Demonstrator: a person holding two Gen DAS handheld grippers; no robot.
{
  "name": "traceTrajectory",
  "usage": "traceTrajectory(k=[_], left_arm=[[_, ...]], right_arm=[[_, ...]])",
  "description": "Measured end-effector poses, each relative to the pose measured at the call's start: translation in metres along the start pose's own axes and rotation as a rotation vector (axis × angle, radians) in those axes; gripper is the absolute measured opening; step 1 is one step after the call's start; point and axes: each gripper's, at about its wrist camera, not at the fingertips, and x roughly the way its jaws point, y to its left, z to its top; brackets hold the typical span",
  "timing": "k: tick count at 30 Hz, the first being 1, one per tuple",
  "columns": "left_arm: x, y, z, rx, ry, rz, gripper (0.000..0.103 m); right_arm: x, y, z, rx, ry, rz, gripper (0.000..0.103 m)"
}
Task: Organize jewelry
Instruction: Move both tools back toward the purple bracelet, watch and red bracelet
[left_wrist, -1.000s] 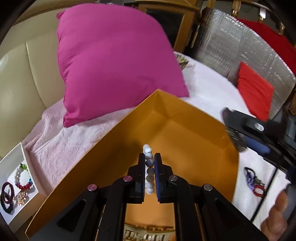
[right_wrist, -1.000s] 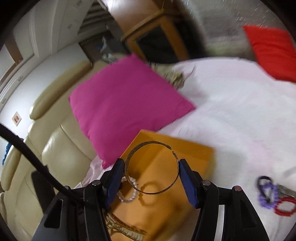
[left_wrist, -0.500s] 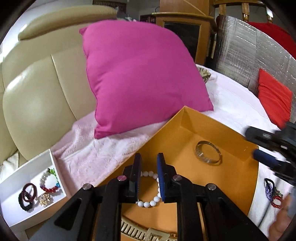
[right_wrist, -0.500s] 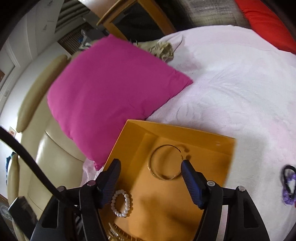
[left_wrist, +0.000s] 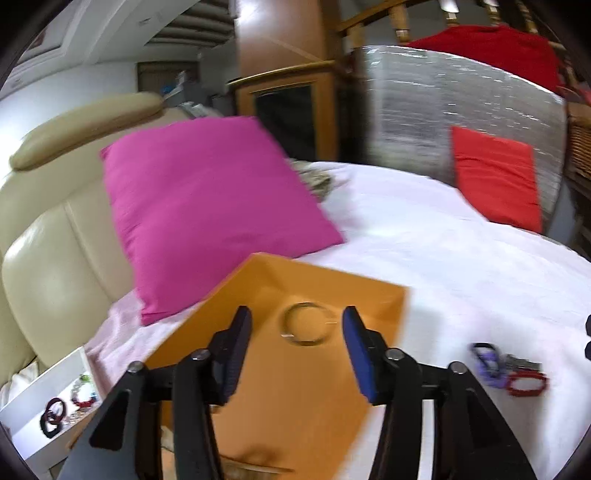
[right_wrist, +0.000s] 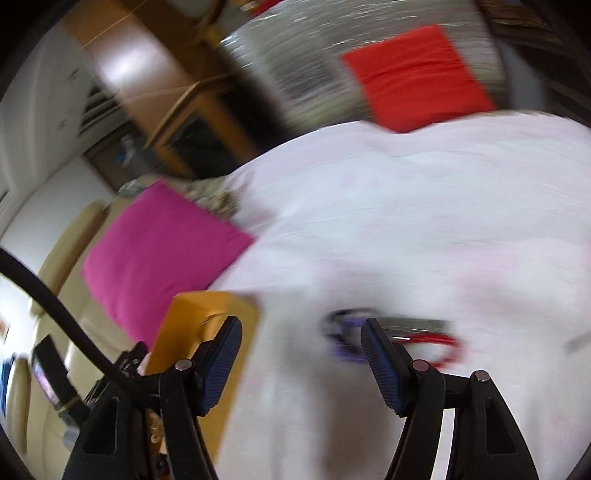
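An orange box (left_wrist: 303, 391) lies open on the white bedcover, with a metal bangle (left_wrist: 306, 323) inside it. My left gripper (left_wrist: 297, 332) is open and empty above the box, the bangle showing between its fingers. My right gripper (right_wrist: 301, 345) is open and empty over the bedcover, right of the box (right_wrist: 192, 332). A purple bracelet (right_wrist: 345, 332) and a red bracelet (right_wrist: 436, 341) lie blurred just beyond its right finger; they also show in the left wrist view (left_wrist: 509, 373). The white bead bracelet is hidden.
A white tray (left_wrist: 48, 398) holding several bracelets stands at the lower left. A magenta pillow (left_wrist: 207, 206) leans on the cream sofa (left_wrist: 48, 240) behind the box. A red cushion (left_wrist: 495, 181) rests against a silver-wrapped panel at the back right.
My left gripper opened wide, let go of the white bead bracelet into the box and pulled back. My right gripper dropped the bangle in the box and swung right towards the purple and red bracelets.
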Motion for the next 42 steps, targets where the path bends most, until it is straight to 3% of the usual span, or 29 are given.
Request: traceTrajectory(k=[7,14,42], left_arm=[[-0.018,-0.075,-0.008,0.104,-0.001,-0.097,0.068],[-0.032,-0.116,-0.018,0.207,-0.019,-0.106,0.074],[-0.031,-0.113,-0.023,0.211,0.007,-0.136,0.074]], right_arm=[[-0.033,-0.053,-0.009,0.060,0.003,-0.106,0.070],[-0.036,-0.080,-0.008,0.076,0.039,-0.114,0.070],[-0.028,-0.072,-0.009,0.057,0.061,-0.098,0.070]])
